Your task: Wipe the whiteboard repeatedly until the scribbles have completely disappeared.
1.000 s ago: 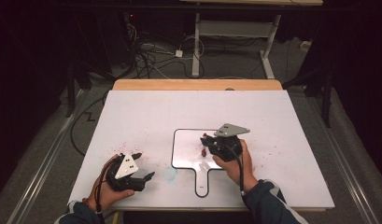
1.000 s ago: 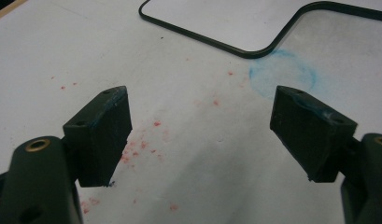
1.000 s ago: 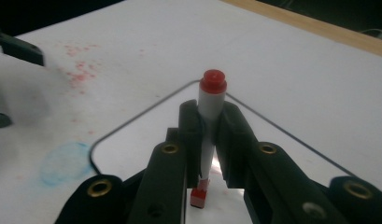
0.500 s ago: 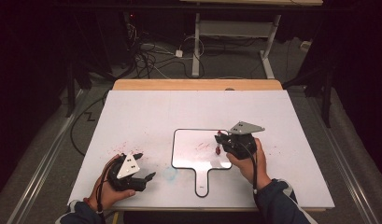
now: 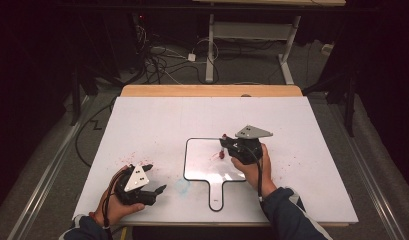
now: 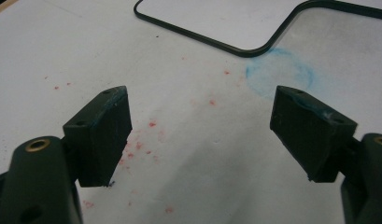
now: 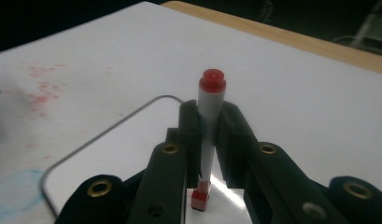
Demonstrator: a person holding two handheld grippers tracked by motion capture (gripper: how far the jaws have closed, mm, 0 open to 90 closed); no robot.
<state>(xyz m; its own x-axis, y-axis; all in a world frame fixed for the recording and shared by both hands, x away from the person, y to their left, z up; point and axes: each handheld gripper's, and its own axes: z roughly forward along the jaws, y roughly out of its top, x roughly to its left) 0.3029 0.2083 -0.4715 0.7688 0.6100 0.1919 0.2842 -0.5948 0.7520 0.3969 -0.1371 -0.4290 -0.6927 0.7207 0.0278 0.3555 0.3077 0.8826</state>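
Observation:
My right gripper (image 5: 225, 147) is shut on a white marker (image 7: 211, 100) with a red top end. It holds the marker upright over the right part of a small black-rimmed whiteboard (image 5: 202, 165) with a handle. In the right gripper view the pads (image 7: 191, 128) clamp the marker's barrel, and its lower red end hangs just above the board (image 7: 132, 144). I cannot tell whether it touches. My left gripper (image 5: 156, 177) rests open near the table's front left. Its jaws (image 6: 200, 135) stand wide apart over the stained tabletop with nothing between them.
The white tabletop (image 5: 157, 125) carries red specks (image 5: 127, 157) near the left hand and a faint blue smudge (image 6: 279, 70) beside the board's rim (image 6: 254, 50). A wooden strip (image 5: 212, 90) borders the far edge. Cables and desk legs lie on the floor beyond.
The right gripper, with the marker in it, moved right across the board, then came back a little to the left. The left hand stayed still.

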